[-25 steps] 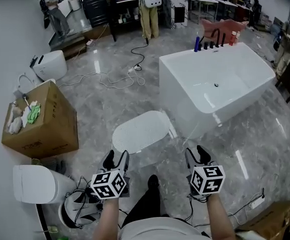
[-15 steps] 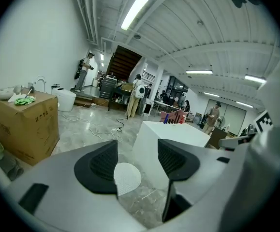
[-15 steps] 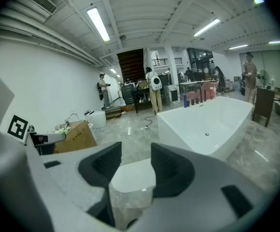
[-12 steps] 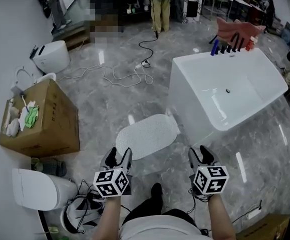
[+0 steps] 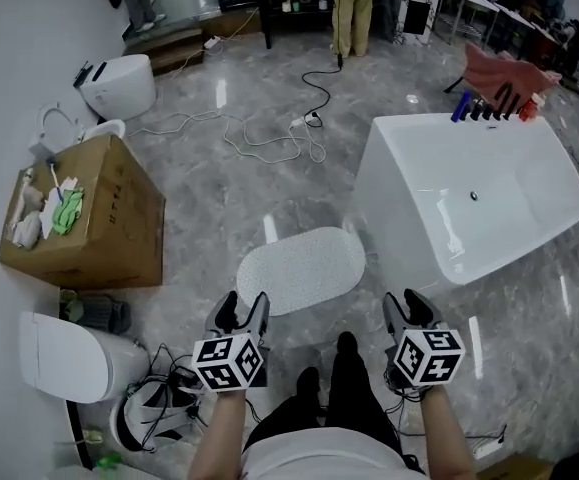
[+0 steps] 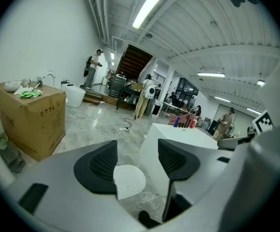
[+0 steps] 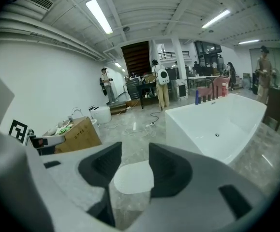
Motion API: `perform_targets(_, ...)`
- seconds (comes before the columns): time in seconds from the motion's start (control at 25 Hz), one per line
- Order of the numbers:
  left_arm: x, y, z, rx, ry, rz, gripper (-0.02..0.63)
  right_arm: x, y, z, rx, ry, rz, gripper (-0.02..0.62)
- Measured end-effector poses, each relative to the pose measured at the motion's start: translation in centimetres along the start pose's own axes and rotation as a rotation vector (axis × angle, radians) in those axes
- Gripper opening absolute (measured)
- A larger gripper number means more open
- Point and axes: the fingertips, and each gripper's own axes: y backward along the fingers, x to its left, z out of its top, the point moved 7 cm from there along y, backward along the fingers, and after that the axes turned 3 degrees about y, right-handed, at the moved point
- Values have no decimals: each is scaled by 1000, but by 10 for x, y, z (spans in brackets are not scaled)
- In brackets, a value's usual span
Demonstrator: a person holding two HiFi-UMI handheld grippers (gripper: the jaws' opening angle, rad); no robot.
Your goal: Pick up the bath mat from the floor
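- On the grey marble floor, head view: white oval bath mat (image 5: 301, 270), lying flat between a cardboard box (image 5: 99, 218) and a white bathtub (image 5: 399, 208), ahead of both tongs and touched by neither.
- Left tongs (image 5: 242, 308): held low above the floor, near the mat's near-left edge. Left gripper view: tongs (image 6: 139, 154) spread apart, nothing gripped; mat (image 6: 129, 181) seen through the gap, on the floor beyond.
- Right tongs (image 5: 406, 305): held level with the left pair, close to the tub's near corner. Right gripper view: tongs (image 7: 135, 161) likewise spread and empty; mat (image 7: 133, 177) framed in the gap, apart from the pads.
- Head view only: white toilet (image 5: 64, 358) at lower left; the person's dark-trousered legs (image 5: 339, 388) between the two arms; a loose white cable (image 5: 269, 138) on the floor beyond the mat.
- Gripper views only: ceiling strip lights (image 6: 147, 8), a dark staircase (image 7: 137, 57), people standing far back.
- Right gripper view only: the tub's drain (image 7: 217, 135).
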Motion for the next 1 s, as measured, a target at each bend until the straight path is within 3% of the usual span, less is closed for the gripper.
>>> perform_targets(0.2,9,-17,6,-9,38,80,261,-6,-44,22,42,32,72,176)
perform_targets(0.56,16,-45,0,-41,130,307,270,-24,-143,51,131,109,264,176)
perform_targets(1.0,36,-52,-45,-48,267,520,278,-7,-240,22,274,204,449,176)
